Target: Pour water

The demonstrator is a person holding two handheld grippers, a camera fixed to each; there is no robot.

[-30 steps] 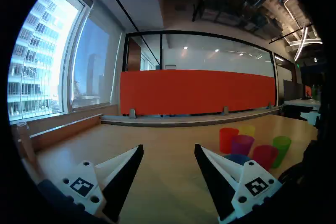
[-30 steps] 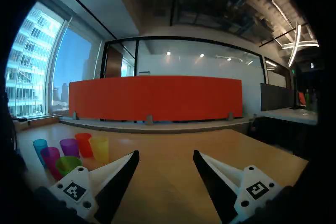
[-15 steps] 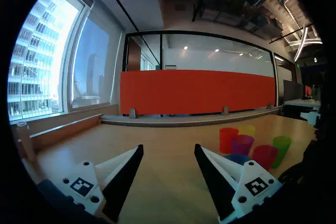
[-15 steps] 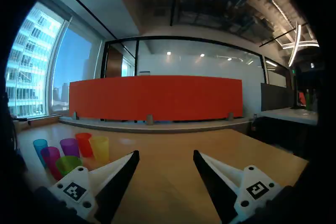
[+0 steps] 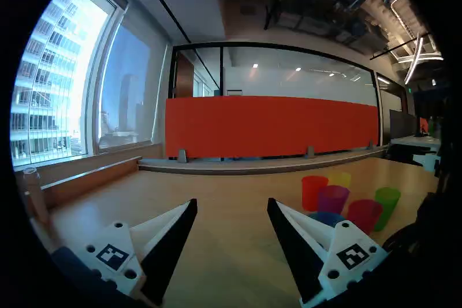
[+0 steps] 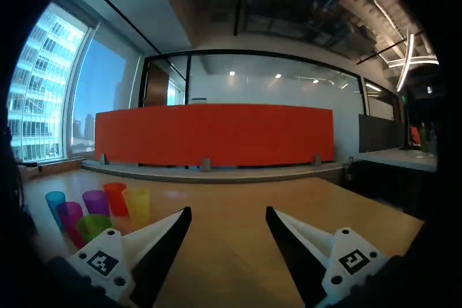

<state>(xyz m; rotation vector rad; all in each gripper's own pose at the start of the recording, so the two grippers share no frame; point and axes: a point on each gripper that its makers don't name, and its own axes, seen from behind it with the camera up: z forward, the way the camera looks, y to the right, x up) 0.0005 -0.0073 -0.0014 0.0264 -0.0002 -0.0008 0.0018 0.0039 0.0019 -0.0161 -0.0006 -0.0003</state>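
Both sets of fingers are spread wide, nothing pinched, just bare wooden counter (image 5: 231, 256) between them. From my left gripper (image 5: 231, 203) the cups sit bunched just past the right-hand finger: red cup (image 5: 313, 191), yellow cup (image 5: 340, 179), purple cup (image 5: 333, 198), blue cup (image 5: 326, 217), pink cup (image 5: 364, 214), green cup (image 5: 386, 203). From my right gripper (image 6: 228, 211) they're beyond the left-hand finger. Can't tell if any holds water. Plenty of open counter ahead, up to the orange divider (image 5: 271, 126) at the far edge.
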